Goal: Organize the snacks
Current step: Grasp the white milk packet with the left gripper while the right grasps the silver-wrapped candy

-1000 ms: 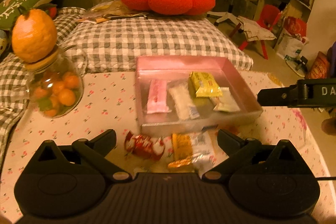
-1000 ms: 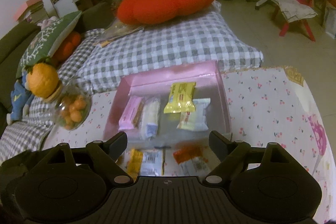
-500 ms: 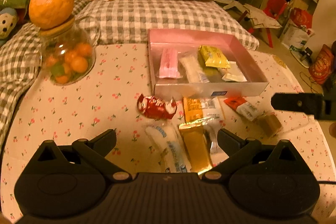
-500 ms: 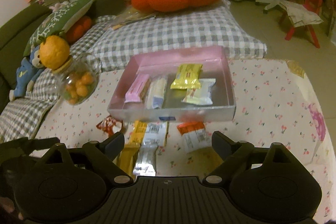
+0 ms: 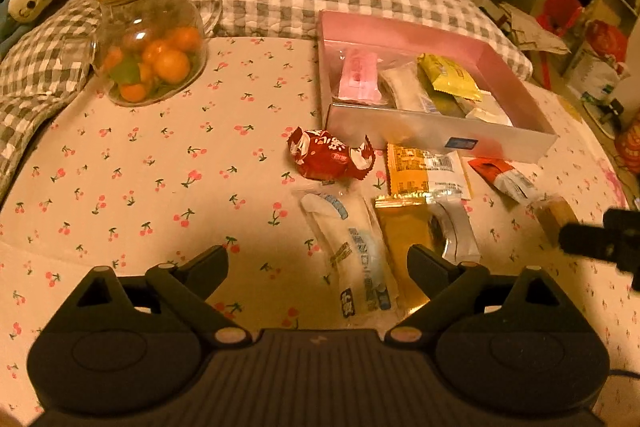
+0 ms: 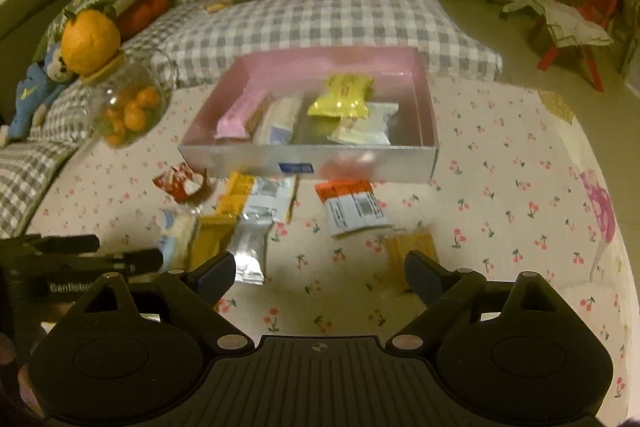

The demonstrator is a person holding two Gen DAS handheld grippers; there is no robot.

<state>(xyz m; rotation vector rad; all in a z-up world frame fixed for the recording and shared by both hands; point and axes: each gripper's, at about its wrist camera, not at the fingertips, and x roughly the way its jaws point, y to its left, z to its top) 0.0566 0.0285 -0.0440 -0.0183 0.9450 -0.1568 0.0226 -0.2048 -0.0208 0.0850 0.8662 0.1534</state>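
Snacks: four packets already in the pink box [image 5: 516,75] — a pink bar [image 5: 359,75], a white packet [image 5: 404,91], a yellow packet [image 5: 450,77], a pale one [image 6: 366,127] under it. Six or so loose on the cherry-print cloth [image 5: 160,163], just in front of the box's near wall: red twist-wrapped candy [image 5: 330,155], orange-and-white packet [image 5: 426,173], long white-and-blue packet [image 5: 352,247], gold packet [image 5: 404,239] overlapping it, silver packet [image 5: 456,231], red-and-white packet [image 5: 500,177], small brown bar [image 5: 558,215] furthest right.

Left gripper [image 5: 318,261] wide open, empty, poised low over the near end of the long white-and-blue packet and the gold one. Right gripper [image 6: 320,273] also wide open, empty, hovering above bare cloth between the silver packet and the brown bar.

Likely all very light, with crinkly, slick film wrappers around soft or brittle fillings. Best pinched across the narrow width near the middle, or by a sealed end flap; flat-lying packets probably need one finger slid under an edge. Firm squeezing apt to crush a wafer or cake inside. Overlapping gold and white packets likely to drag each other, so taking the top one first seems wise. Twisted ends of the red candy offer an easy raised hold.

Glass jar [image 5: 150,55] of small oranges well to the left, clear of the work.
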